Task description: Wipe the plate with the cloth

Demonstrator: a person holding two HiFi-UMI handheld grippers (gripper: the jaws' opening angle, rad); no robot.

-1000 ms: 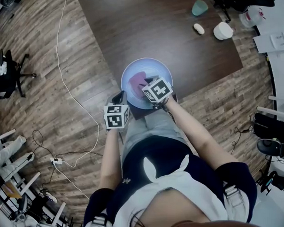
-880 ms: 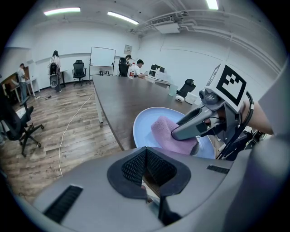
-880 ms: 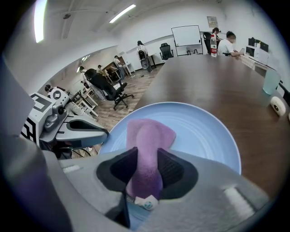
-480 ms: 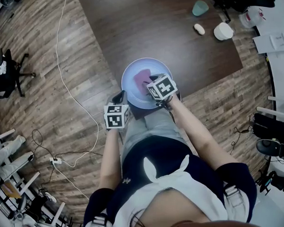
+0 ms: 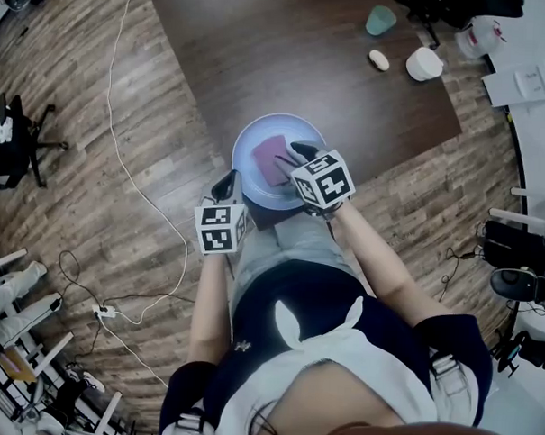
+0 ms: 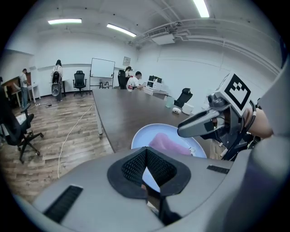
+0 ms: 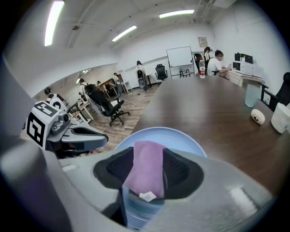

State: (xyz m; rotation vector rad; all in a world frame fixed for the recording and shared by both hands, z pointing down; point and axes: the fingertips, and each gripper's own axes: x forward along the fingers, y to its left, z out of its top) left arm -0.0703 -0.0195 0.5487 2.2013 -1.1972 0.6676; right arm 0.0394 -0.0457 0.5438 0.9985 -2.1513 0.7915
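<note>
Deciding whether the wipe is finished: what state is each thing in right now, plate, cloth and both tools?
Plate: flat on the table at its near edge, carrying the cloth.
Cloth: lying on the plate, gripped by neither tool.
Right tool: open, jaws have just been opening; the cloth shows between them, not pinched.
Left tool: shut, nothing held, by the plate's left rim.

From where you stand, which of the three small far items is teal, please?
The cup, farthest from the plate; the oval piece and round container are white.
</note>
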